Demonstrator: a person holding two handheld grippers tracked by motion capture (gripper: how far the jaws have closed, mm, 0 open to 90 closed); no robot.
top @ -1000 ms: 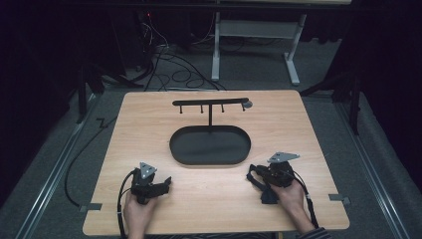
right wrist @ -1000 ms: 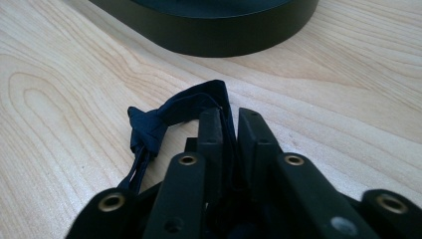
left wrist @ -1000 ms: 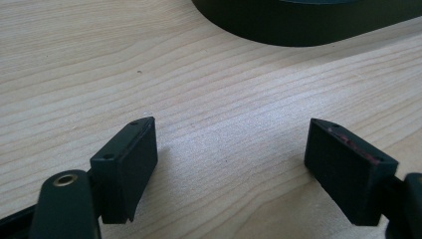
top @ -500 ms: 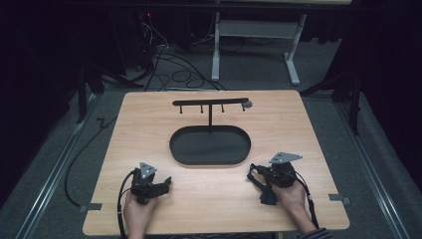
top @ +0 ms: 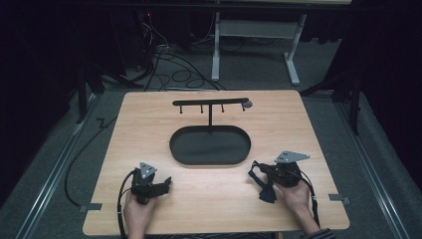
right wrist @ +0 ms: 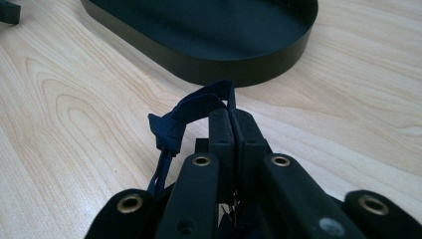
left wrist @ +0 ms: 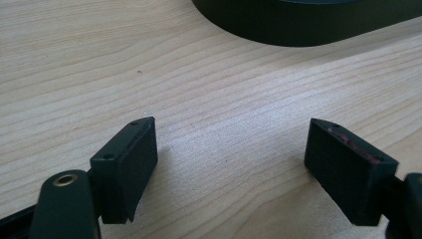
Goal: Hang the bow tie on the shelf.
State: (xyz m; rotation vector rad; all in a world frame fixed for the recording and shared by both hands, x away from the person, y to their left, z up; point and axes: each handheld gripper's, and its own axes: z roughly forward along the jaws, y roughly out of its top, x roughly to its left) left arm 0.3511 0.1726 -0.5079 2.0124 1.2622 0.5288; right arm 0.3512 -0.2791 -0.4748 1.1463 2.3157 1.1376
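You are working at a light wooden table (top: pixel 149 124) on grey carpet (top: pixel 50 164), in a dark room with cables (top: pixel 169 64) and a white frame (top: pixel 249 35) behind. No writing is readable. A black oval tray (top: pixel 210 145) with a hook rack (top: pixel 211 102) stands mid-table. Your left gripper (top: pixel 160 185) rests low, jaws wide apart over bare wood. Your right gripper (top: pixel 259 175) is clamped on a dark blue strap (right wrist: pixel 191 112), near the tray.
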